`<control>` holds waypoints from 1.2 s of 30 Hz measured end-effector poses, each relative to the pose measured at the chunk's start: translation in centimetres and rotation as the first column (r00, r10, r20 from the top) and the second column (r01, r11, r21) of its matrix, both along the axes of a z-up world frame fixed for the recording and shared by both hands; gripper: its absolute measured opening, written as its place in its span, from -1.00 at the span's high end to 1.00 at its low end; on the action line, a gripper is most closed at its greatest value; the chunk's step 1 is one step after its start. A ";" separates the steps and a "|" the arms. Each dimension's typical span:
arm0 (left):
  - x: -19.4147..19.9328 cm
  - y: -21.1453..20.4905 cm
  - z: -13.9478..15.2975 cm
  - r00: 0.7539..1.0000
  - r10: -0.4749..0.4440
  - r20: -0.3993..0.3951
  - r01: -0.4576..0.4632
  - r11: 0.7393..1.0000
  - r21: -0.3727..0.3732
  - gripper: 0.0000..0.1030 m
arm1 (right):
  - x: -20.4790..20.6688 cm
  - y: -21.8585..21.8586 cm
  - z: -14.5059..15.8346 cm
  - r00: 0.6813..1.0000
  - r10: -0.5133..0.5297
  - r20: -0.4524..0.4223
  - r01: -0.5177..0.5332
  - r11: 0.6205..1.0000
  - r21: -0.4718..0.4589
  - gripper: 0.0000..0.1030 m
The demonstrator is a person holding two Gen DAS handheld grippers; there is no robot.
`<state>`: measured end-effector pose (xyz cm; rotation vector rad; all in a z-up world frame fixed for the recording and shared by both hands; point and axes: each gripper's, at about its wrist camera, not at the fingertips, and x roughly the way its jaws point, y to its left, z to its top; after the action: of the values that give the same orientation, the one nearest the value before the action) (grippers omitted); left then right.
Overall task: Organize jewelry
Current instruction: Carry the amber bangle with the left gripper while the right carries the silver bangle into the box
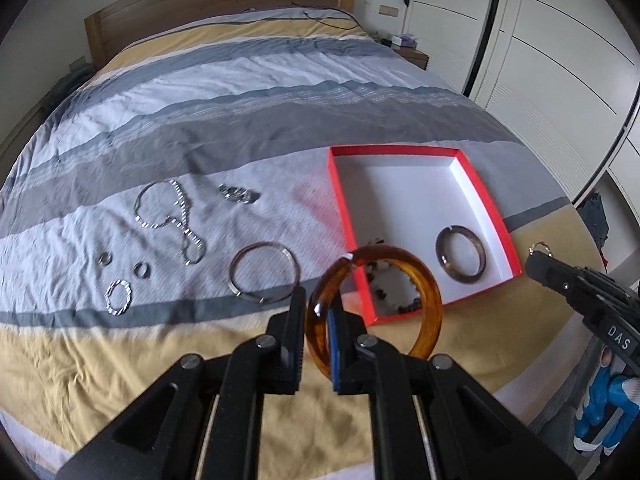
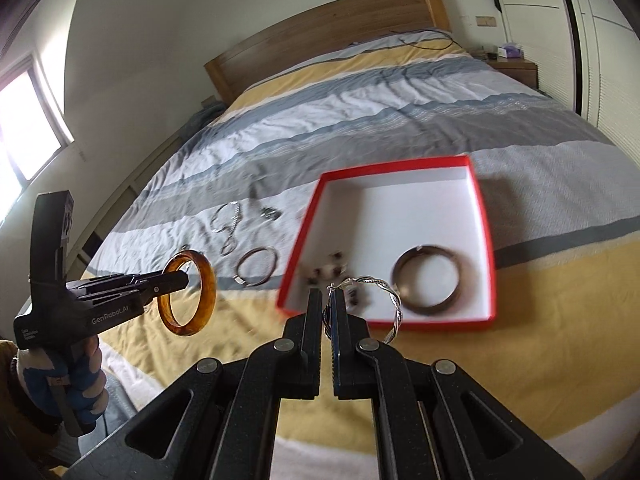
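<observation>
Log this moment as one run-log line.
left gripper: shut on amber bangle | right gripper: shut on silver twisted hoop | red box: holds dark bangle, beads

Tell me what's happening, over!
Left gripper shut on amber bangle. Right gripper shut on silver twisted hoop. Red box ahead, nothing blocking.

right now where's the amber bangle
The amber bangle is pinched in the left claw, held above the bed just short of the red box's near-left corner.

Beaded piece [image 1: 394, 292] half hidden behind amber bangle [image 1: 430, 300] – beads blurred
</observation>
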<state>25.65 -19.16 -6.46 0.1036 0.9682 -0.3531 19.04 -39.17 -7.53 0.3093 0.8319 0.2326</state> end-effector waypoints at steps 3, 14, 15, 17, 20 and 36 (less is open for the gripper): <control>2.7 -3.4 -0.4 0.999 -0.035 0.005 0.035 0.999 0.014 0.83 | 2.6 -1.6 -0.4 1.000 -0.004 -0.001 0.004 1.000 -0.022 0.93; 10.5 -10.7 -5.0 0.997 -0.072 -0.009 0.073 0.993 0.094 0.82 | 12.6 -5.2 -4.4 0.998 0.022 -0.056 -0.027 0.994 -0.105 0.93; 10.9 -11.0 -5.5 0.997 -0.072 -0.013 0.073 0.992 0.100 0.82 | 13.3 -5.3 -4.9 0.998 0.026 -0.065 -0.033 0.993 -0.112 0.93; 11.7 -11.3 -6.4 0.998 -0.068 -0.020 0.069 0.992 0.107 0.82 | 14.5 -5.4 -5.9 0.996 0.033 -0.083 -0.043 0.992 -0.122 0.93; 12.5 -11.5 -7.5 0.998 -0.058 -0.034 0.062 0.992 0.114 0.82 | 15.8 -5.4 -7.1 0.993 0.037 -0.111 -0.052 0.990 -0.133 0.93; 13.8 -11.1 -9.7 0.998 -0.017 -0.063 0.023 0.994 0.104 0.78 | 18.4 -4.4 -9.6 0.976 0.074 -0.205 -0.117 0.972 -0.205 0.92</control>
<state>39.49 -30.29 -16.13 0.1986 1.0476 -0.3255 37.46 -43.53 -17.17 0.0879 1.0601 0.2016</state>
